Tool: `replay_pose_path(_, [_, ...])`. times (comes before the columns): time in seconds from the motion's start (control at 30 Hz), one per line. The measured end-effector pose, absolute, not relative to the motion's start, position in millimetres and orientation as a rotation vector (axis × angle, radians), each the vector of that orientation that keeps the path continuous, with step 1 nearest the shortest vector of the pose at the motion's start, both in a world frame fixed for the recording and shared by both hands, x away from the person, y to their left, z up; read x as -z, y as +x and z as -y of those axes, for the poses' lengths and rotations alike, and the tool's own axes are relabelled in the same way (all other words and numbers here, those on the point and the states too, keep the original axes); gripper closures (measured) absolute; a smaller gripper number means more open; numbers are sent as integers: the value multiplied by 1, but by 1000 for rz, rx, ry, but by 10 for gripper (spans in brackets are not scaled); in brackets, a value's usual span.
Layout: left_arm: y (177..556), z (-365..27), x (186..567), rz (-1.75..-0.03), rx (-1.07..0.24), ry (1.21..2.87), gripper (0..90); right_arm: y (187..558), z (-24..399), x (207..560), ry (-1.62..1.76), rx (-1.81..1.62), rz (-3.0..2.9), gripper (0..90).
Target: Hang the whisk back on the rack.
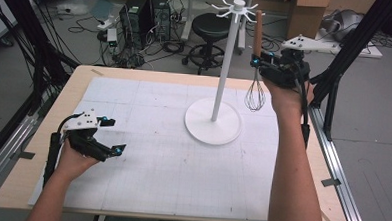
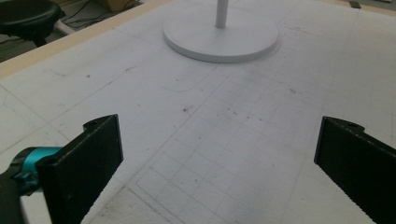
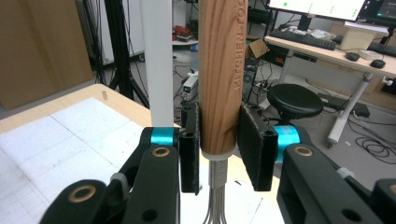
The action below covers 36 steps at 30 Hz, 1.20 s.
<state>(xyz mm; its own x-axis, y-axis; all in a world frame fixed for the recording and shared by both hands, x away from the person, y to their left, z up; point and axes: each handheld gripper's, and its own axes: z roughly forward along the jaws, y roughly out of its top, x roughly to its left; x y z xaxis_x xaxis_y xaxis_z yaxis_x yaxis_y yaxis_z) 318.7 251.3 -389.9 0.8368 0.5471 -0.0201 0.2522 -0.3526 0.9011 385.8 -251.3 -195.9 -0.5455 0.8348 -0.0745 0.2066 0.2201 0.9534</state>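
Observation:
A whisk point(image 1: 255, 88) with a wooden handle point(image 3: 221, 70) hangs upright in the air, wire loops down, to the right of the white hook stand point(image 1: 225, 66). My right gripper point(image 1: 264, 63) is shut on the lower end of that handle; in the right gripper view both pads press its sides just above the wires point(image 3: 217, 205). The stand's pole point(image 3: 156, 60) rises close behind on the left. My left gripper point(image 1: 114, 135) rests open low over the white grid mat point(image 1: 171, 169) at the left. Its jaws stand wide apart with only mat between them, and the stand's round base point(image 2: 221, 36) lies ahead.
The stand's hook crown point(image 1: 237, 8) sits high above the table's far side. A black stool point(image 1: 211, 27), computer towers point(image 1: 143, 13) and cables lie on the floor beyond the table. Black frame legs point(image 1: 346, 52) rise at the right, close to my right gripper.

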Motion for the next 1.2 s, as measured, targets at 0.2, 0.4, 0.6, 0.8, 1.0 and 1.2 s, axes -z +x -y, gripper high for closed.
replay_pose_path(0.2, [319,-251,390,-593,-347,1948,17,387,249,196,946,-1328,-1903,700])
replay_pose_path(0.4, [319,-251,390,-596,-344,1946,17,387,247,197,934,-1323,-1908,661])
replay_pose_path(0.6, [319,-252,390,-592,-345,1951,17,387,248,196,922,-1316,-1902,609])
replay_pose_path(0.8, [319,-252,390,-591,-345,1950,17,382,249,197,911,-1322,-1905,561])
replay_pose_path(1.0, [319,-251,390,-590,-346,1947,17,373,250,199,879,-1321,-1928,493])
replay_pose_path(1.2, [319,-251,390,-591,-345,1949,17,361,254,210,849,-1326,-1963,418])
